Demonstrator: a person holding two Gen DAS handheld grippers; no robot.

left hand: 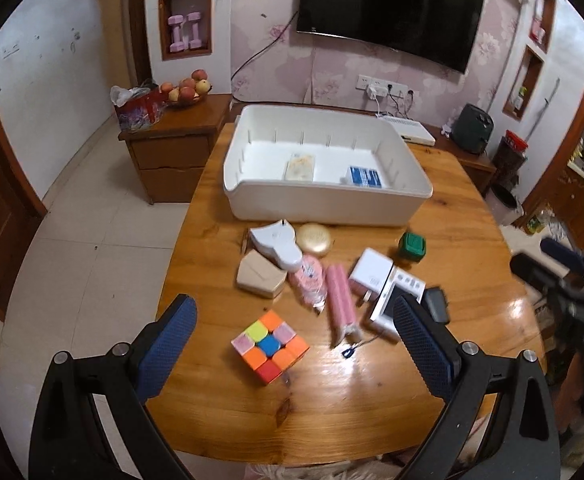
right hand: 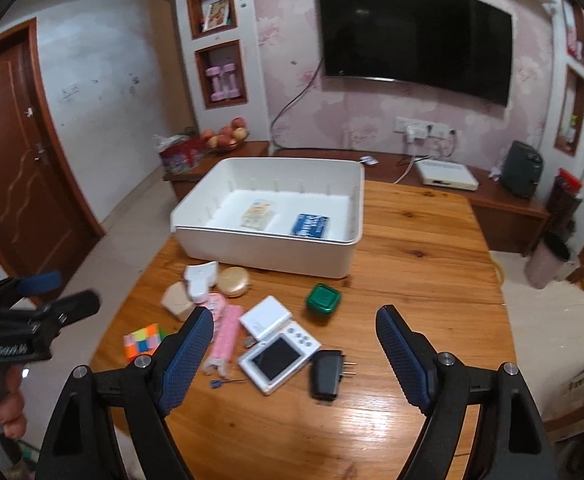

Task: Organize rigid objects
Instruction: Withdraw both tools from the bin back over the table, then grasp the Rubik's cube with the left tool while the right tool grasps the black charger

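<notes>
A lived-in sitting room with pink floral wallpaper and a wall-mounted television [right hand: 414, 34] surrounds a glossy wooden table [right hand: 420, 248]. At its far side sits a white plastic bin [left hand: 324, 204], already holding a blue box [left hand: 364, 177] and a pale packet [left hand: 300, 167]. The rest of the clutter lies in front of the bin, nearer the cameras: a Rubik's cube [left hand: 269, 346], a beige faceted case [left hand: 260, 277], a white tape-measure-shaped gadget [left hand: 277, 245], a round gold compact [left hand: 314, 239], a pink tube [left hand: 342, 300], a white charger [left hand: 370, 272], a small white handheld console [right hand: 277, 355], a black plug adapter [right hand: 327, 372] and a green lidded jar [right hand: 323, 299].

All of these look light and stiff. The cube should be the easiest to take — flat opposite faces, though its layers may twist under an off-centre squeeze. The console's screen likely wants a grip on its long edges, not its face; the compact's domed, shiny lid may slip, so its rim is the better hold. The adapter is best pinched across its body, clear of the prongs.

The left gripper [left hand: 294, 322] hovers above the table with its jaws spread wide, holding nothing, the cube roughly between them. The right gripper [right hand: 294, 330] is likewise wide apart and empty, poised over the console and adapter without touching either.
</notes>
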